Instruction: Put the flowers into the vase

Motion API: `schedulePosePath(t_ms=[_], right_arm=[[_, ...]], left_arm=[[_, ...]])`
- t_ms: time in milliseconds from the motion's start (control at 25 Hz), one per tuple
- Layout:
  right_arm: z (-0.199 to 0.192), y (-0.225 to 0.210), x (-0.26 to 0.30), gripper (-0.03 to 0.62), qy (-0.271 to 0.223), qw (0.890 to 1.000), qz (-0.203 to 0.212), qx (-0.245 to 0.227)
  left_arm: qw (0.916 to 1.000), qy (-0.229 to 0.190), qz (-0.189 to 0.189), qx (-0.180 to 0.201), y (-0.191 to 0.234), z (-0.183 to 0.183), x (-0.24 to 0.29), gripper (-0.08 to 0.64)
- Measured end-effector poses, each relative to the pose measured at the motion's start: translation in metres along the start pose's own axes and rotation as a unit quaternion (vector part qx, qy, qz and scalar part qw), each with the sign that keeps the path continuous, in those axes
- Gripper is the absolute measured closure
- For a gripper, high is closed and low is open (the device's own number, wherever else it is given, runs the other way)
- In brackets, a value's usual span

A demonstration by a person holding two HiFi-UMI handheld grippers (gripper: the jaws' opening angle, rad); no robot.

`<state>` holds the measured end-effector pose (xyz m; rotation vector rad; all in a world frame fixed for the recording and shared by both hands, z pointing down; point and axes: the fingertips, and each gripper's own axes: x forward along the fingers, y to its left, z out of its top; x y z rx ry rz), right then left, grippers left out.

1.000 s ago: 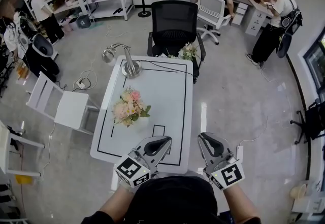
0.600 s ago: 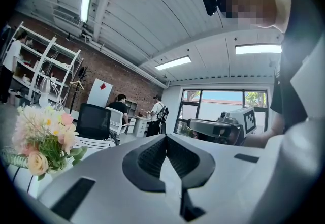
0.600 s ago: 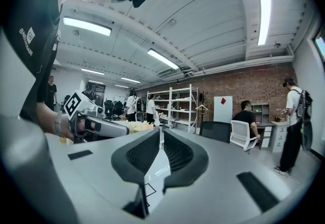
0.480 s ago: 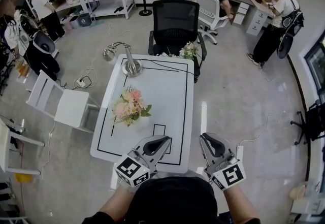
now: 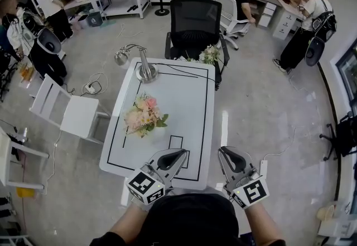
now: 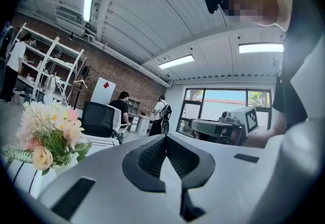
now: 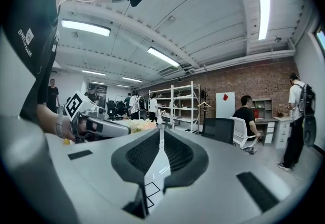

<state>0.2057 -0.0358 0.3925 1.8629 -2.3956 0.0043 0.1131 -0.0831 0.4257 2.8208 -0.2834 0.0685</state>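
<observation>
A pink and cream bouquet stands on the left half of the white table. Its blooms hide most of the vase from above. In the left gripper view the same bouquet rises out of a white vase. A second small bunch of pale flowers lies at the table's far edge, by the black chair. My left gripper hovers over the near table edge, shut and empty. My right gripper is just off the near right corner, also shut and empty. Each gripper sees the other: right gripper, left gripper.
A silver desk lamp stands at the table's far left corner with a cable running along the far edge. A black office chair is at the far end and a white chair to the left. People stand and sit around the room's edges.
</observation>
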Motion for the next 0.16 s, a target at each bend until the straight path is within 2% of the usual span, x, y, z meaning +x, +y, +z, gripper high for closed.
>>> schedulePosePath(t_ms=[160], right_arm=[[0.0009,0.0000,0.0020,0.555,0.000,1.000,0.001,0.000]], left_arm=[[1.0000,-0.001,0.002,-0.001,0.0024,0.0015,-0.0002,0.554]])
